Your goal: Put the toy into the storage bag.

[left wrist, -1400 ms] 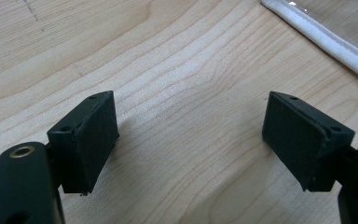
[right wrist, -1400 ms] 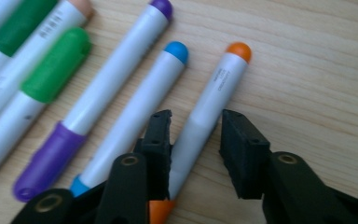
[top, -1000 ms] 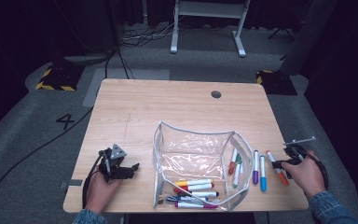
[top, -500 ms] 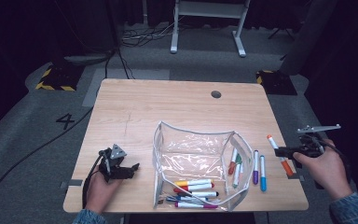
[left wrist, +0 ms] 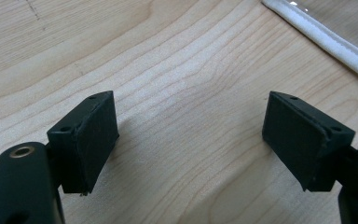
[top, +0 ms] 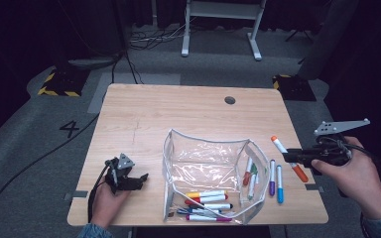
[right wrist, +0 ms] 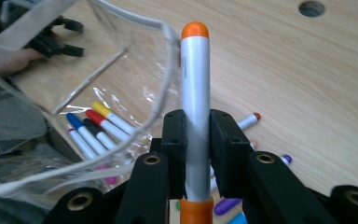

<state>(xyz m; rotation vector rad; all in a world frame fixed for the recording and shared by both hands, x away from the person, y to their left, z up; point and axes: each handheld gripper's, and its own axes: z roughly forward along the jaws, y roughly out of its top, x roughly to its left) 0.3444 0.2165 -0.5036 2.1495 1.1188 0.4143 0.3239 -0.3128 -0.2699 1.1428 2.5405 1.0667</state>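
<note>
My right gripper (top: 291, 156) is clamped on an orange-capped marker (top: 288, 157), lifted above the right edge of the table (top: 178, 114). In the right gripper view the marker's grey barrel (right wrist: 195, 107) runs straight up between my two black jaws, which press against it from both sides, with one orange end at the top and the other orange end down at the base of the jaws. From the high view the marker lies tilted, its upper end pointing toward the clear pouch (top: 213, 178) and its lower end out toward my right hand (top: 354, 176).

The clear pouch stands open in the middle of the near half of the table, just beside the marker I hold. Several markers (top: 206, 198) lie inside it near its front edge, and a few more lean against its right wall. A purple marker (top: 272, 177) and a blue marker (top: 279, 183) lie side by side on the table just outside that wall, below my right gripper.

My left gripper (top: 129, 181) rests low on the table to the left of the pouch, well apart from the marker. Its jaws are spread wide over bare wood, with nothing between them; the white rim of the pouch (left wrist: 326, 39) shows at the upper right corner of the left gripper view.
</note>
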